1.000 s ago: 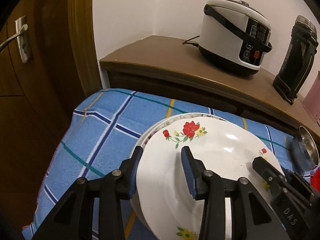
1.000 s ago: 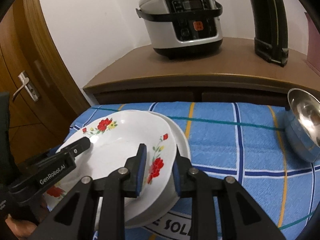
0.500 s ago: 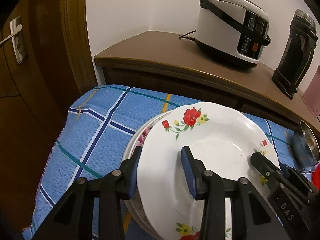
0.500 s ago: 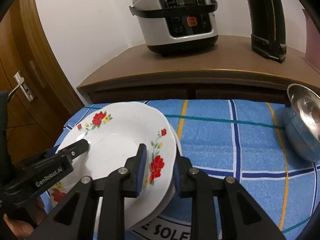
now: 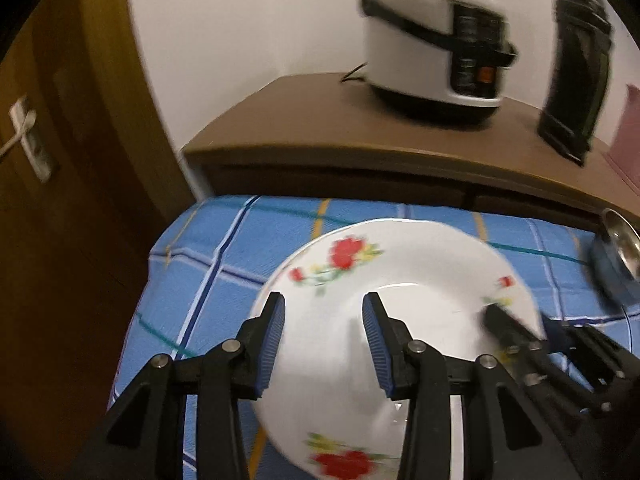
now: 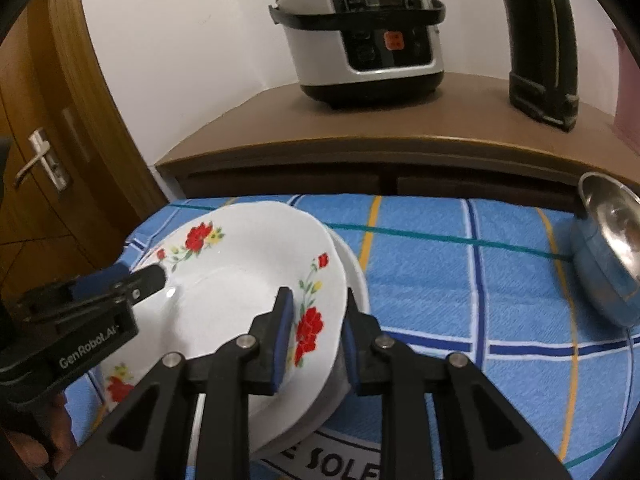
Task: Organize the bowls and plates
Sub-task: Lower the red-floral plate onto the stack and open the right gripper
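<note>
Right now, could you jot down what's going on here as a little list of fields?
activity: two hand-held grippers hold one floral plate by opposite rims
left gripper: jaws straddle the plate's left rim; view blurred
right gripper: jaws clamp the plate's right rim
beneath: another white plate shows under it
surface: blue checked cloth
nearby: steel bowl tilted at the cloth's right edge
background: rice cooker and black appliance on the wooden counter

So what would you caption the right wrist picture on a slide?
Both grippers, right gripper and left gripper, hold a flowered plate over a plate stack on the blue checked cloth.
</note>
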`<state>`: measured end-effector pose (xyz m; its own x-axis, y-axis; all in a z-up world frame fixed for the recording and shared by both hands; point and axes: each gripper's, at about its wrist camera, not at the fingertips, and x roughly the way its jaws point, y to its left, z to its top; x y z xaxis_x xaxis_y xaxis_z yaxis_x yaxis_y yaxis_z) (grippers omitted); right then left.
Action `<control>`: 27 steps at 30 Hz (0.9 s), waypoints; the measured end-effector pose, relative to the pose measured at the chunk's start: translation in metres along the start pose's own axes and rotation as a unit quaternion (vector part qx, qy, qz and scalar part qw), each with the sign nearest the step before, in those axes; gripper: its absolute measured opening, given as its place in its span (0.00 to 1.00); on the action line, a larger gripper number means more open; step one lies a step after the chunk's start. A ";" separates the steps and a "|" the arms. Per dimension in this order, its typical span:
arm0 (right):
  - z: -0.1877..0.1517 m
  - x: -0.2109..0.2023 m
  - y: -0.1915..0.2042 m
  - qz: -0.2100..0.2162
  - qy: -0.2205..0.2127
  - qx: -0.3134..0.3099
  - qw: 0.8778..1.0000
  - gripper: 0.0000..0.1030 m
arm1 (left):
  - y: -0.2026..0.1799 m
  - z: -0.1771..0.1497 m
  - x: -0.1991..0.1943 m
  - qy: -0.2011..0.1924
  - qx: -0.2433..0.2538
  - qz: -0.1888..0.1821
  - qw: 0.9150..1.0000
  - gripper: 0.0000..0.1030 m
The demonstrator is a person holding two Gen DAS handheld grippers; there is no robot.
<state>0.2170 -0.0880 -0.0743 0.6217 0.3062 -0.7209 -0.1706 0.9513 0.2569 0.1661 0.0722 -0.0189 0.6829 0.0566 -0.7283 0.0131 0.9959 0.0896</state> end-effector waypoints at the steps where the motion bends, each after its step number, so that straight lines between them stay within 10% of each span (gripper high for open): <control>1: 0.000 0.000 -0.001 0.004 0.000 0.003 1.000 0.22 | -0.003 0.002 -0.001 -0.004 0.006 0.002 1.000 0.42; 13: 0.005 0.016 -0.008 0.054 0.028 0.021 0.998 0.25 | 0.045 -0.001 -0.039 -0.033 -0.085 -0.010 0.996 0.43; 27: -0.016 -0.061 -0.025 0.004 -0.107 0.037 0.994 0.45 | 0.034 -0.036 -0.071 -0.041 -0.114 -0.023 0.992 0.43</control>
<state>0.1710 -0.1296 -0.0464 0.7709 0.2905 -0.5669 -0.1245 0.9415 0.3132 0.0918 0.1047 0.0119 0.7422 0.0149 -0.6701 -0.1146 0.9878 -0.1050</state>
